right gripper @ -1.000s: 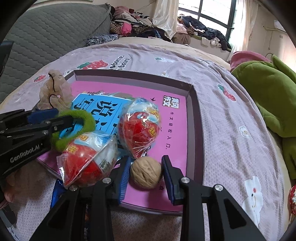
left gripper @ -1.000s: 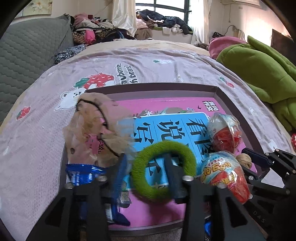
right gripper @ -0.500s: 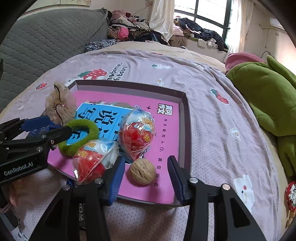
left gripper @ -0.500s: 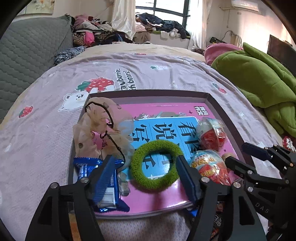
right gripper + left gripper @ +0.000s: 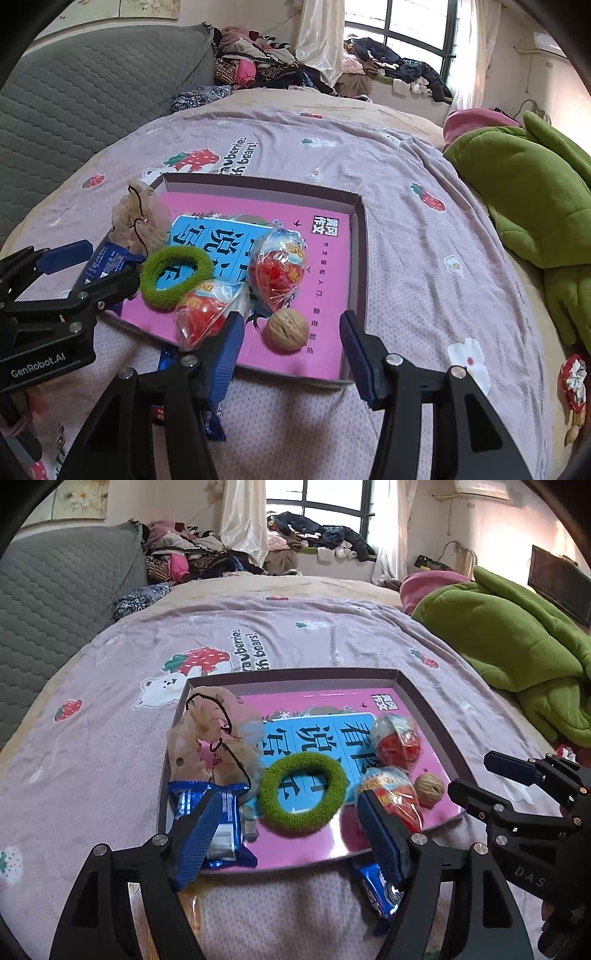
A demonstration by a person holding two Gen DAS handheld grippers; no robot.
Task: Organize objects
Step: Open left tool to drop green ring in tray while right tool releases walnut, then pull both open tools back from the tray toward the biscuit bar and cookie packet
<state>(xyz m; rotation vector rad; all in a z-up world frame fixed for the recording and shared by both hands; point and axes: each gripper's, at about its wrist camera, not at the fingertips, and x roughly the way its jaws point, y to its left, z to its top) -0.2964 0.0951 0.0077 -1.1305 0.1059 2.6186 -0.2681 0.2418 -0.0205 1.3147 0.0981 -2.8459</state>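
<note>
Both grippers hang above the tray's near edge with nothing between their jaws. The left gripper (image 5: 284,834) is spread wide and opening further; the green ring (image 5: 303,793) lies flat in the tray (image 5: 430,716) just beyond its fingertips, near the middle of the near edge. The right gripper (image 5: 291,350) is partly apart and also opening; the walnut (image 5: 288,329) rests ahead of it, by the tray's near right corner. For any item left on the bed, the blue packet (image 5: 376,890) seen below the tray's near edge lies closest to the left gripper, its long axis slanting toward the tray. The right wrist view alone shows a red wrapped sweet (image 5: 572,380) on the blanket (image 5: 424,240), well apart from the tray's right edge.
</note>
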